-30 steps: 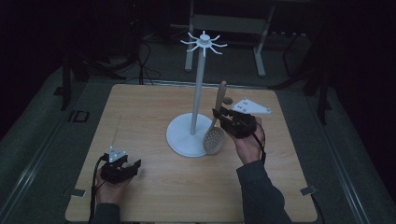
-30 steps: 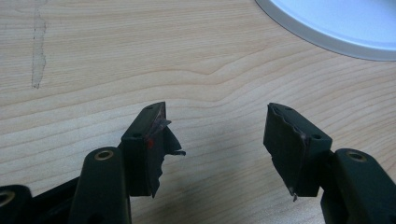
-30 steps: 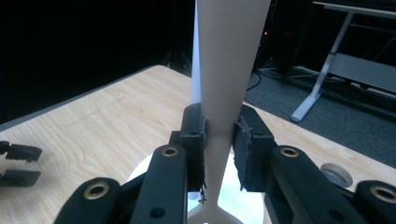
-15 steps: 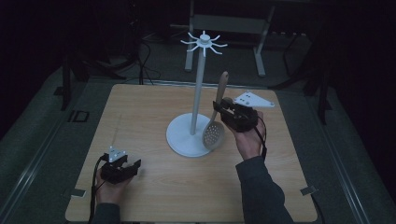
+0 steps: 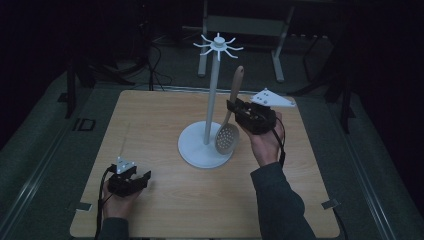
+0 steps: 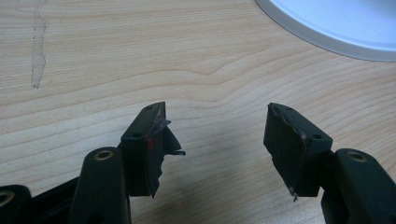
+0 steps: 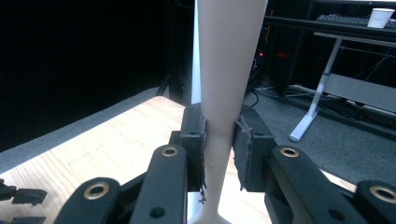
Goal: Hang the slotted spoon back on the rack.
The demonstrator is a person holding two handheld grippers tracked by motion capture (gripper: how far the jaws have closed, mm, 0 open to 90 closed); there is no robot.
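Observation:
A wooden slotted spoon (image 5: 229, 125) hangs upright beside the white rack's pole (image 5: 212, 95), handle up and perforated bowl just above the rack's round base (image 5: 200, 150). My right gripper (image 5: 235, 112) is shut on the spoon's handle (image 7: 224, 84), which rises between its pads in the right gripper view. The rack's hooked crown (image 5: 218, 46) sits above the spoon's tip. My left gripper (image 5: 136, 181) rests near the table's front left, open, with bare wood between its jaws (image 6: 217, 144).
The wooden table (image 5: 150, 115) stands on a dark floor. The rack's white base edge (image 6: 336, 28) lies ahead of my left gripper. Desk legs (image 5: 280, 55) and cables lie beyond the far edge.
My right gripper has lifted the spoon a little higher beside the pole. The left gripper has stayed put.

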